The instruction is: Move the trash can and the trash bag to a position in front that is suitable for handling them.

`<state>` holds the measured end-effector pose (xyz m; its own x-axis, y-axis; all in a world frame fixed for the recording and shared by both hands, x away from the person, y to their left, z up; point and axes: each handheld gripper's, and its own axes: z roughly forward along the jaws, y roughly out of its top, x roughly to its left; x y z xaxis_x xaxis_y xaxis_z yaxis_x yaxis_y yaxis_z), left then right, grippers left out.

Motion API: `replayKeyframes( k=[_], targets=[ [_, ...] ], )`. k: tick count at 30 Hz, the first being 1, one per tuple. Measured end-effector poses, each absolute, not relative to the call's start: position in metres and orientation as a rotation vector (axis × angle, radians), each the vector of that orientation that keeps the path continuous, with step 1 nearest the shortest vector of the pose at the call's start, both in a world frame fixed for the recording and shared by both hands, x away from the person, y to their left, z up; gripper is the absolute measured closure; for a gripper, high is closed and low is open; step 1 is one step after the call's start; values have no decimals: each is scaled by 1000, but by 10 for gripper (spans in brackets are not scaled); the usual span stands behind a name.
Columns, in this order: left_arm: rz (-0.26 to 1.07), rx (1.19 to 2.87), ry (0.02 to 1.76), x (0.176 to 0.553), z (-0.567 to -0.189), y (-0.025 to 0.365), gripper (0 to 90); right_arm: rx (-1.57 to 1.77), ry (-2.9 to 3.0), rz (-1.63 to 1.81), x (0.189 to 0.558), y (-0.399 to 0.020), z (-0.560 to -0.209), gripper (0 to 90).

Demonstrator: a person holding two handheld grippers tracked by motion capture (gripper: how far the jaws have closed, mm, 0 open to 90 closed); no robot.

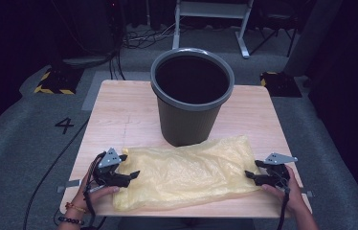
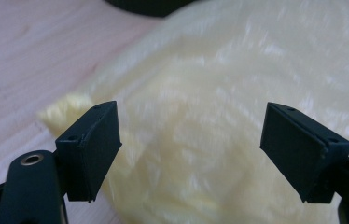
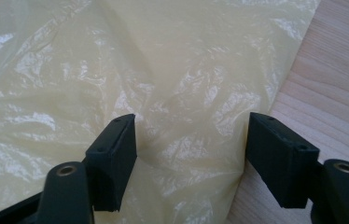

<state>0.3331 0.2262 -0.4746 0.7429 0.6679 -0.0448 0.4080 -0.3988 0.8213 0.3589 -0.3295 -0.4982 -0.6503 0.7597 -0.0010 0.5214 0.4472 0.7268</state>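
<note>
A tabletop [image 1: 119, 110] carries two things. A waste bin [image 1: 191, 98] stands upright toward twelve o'clock, near the far edge. A plastic bag [image 1: 186, 172] lies flat at six o'clock, in front of the bin and touching its base, spread across the near edge. The left tool [image 1: 131, 175] sits at the bag's nine o'clock end, the right tool [image 1: 250, 175] at its three o'clock end.

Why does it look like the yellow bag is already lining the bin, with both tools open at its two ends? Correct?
Not quite. The yellow bag lies flat on the table in front of the bin, not lining it; the high view shows the bin without a liner. The rest holds: left tool and right tool are open at its two ends.
</note>
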Motion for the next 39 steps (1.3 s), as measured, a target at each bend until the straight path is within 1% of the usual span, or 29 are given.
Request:
replayKeyframes(
  k=[4, 6, 12, 30, 34, 37, 39],
  targets=[
    [376, 2050, 768, 328, -470, 218, 193, 1105, 2370, 1018, 359, -328, -498, 331],
    [385, 2109, 748, 328, -474, 212, 193, 1107, 2364, 1019, 359, -328, -498, 331],
    [403, 2203, 730, 330, -482, 203, 193, 1110, 2353, 1030, 358, -328, -499, 330],
    [416, 2158, 739, 333, -477, 199, 202, 1105, 2356, 1029, 359, -328, -499, 317],
    [406, 2160, 733, 336, -477, 195, 202, 1104, 2351, 1034, 357, -328, -500, 315],
    [385, 2138, 735, 336, -476, 194, 221, 1104, 2351, 1032, 357, -329, -500, 314],
    [382, 2124, 739, 337, -474, 194, 216, 1104, 2351, 1032, 357, -328, -500, 314]
  ],
)
